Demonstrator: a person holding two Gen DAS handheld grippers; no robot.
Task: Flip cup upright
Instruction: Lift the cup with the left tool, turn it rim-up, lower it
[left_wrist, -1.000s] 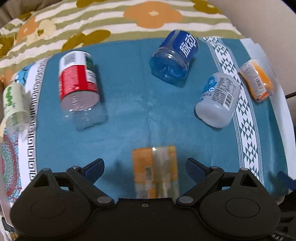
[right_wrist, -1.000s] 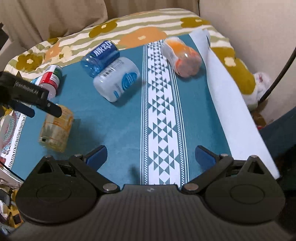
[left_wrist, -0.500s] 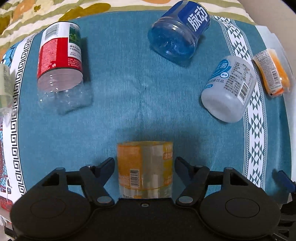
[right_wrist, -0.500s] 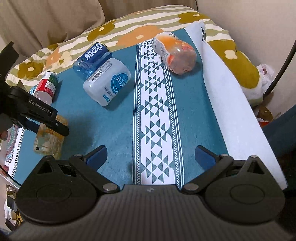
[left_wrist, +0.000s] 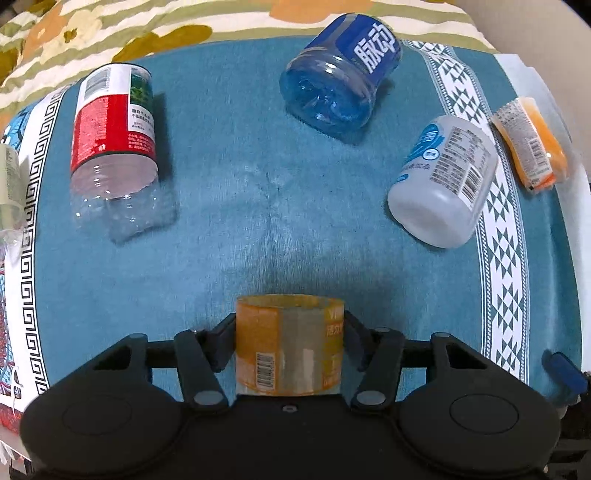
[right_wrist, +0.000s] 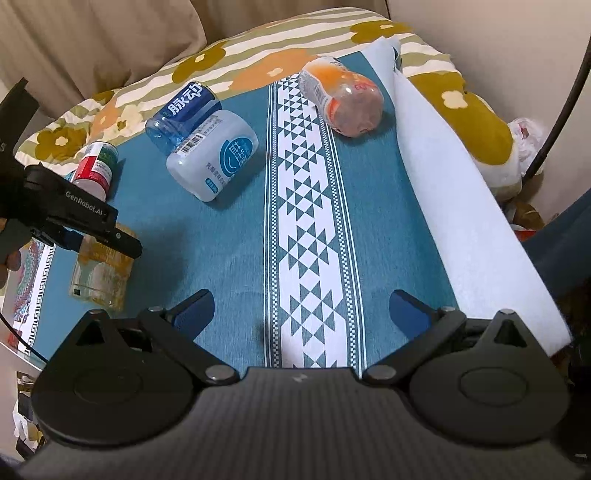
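Now the left claw (left_wrist: 290, 332) pinches the yellow cup (left_wrist: 290, 347) on both sides to tip it up; the right claw (right_wrist: 301, 308) waits spread wide.

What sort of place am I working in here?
Probably a home bedroom or living room: a teal patterned cloth spread over a floral quilt, cut bottle cups lying on it, a curtain behind.

A teal patterned cloth (left_wrist: 266, 192) covers the surface. On it lie a red-labelled cup (left_wrist: 114, 147), blue cup (left_wrist: 340, 74), white cup (left_wrist: 443, 184) and orange cup (left_wrist: 532, 140).
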